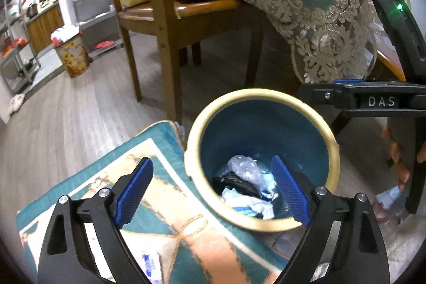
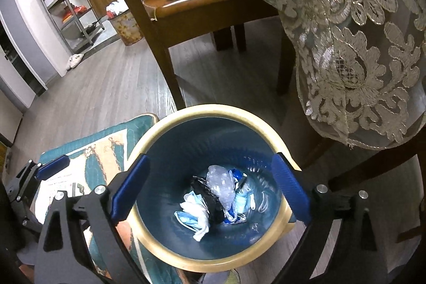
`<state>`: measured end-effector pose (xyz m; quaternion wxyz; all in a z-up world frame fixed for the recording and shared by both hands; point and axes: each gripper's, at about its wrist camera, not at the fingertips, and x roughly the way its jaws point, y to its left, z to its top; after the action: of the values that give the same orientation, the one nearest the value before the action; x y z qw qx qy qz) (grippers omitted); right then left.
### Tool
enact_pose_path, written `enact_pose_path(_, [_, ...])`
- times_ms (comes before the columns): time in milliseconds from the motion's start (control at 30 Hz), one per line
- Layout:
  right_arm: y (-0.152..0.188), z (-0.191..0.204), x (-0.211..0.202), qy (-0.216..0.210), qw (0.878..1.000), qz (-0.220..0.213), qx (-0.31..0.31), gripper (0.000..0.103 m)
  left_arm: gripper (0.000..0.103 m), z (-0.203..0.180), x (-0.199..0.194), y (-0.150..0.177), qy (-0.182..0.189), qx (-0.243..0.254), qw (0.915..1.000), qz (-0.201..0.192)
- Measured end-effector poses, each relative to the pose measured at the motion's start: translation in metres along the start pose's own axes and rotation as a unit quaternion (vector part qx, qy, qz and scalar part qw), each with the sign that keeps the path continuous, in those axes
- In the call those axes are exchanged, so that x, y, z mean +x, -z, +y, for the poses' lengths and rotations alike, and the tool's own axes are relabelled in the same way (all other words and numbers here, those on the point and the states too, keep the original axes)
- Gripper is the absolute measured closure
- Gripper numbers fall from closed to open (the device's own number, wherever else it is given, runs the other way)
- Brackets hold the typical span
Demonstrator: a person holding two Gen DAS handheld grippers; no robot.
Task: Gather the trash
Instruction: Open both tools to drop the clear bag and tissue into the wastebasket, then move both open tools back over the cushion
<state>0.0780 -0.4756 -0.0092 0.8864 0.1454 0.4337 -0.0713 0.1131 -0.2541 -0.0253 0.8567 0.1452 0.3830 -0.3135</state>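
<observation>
At lower left my left gripper [image 1: 213, 189] gapes wide, empty, over the rug [image 1: 149, 206]. The bin [image 2: 213, 178] fills the lower centre, trash [image 2: 221, 197] piled at its bottom; my right gripper [image 2: 210, 190] spreads wide above it.

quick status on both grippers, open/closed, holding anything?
Left gripper: open, holding nothing, over the edge of the blue plastic bin with cream rim.
Right gripper: open, empty, above the bin's crumpled trash.
</observation>
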Motion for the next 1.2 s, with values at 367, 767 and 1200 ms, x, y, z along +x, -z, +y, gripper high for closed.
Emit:
enact_pose_path(367, [0.012, 0.035, -0.015, 0.003, 1.000, -0.013, -0.020, 0.006, 0.008, 0.040, -0.053, 0.024, -0.038, -0.023, 0.9990, -0.008])
enact_pose_path(767, [0.035, 0.097, -0.034, -0.029, 0.998, -0.017, -0.050, 0.006, 0.007, 0.102, -0.140, 0.074, -0.102, -0.056, 0.9930, -0.024])
enact_pose_path(1200, [0.073, 0.191, -0.029, -0.067, 0.989, -0.005, -0.134, 0.006, 0.006, 0.178, -0.194, 0.166, -0.181, -0.135, 0.9742, 0.000])
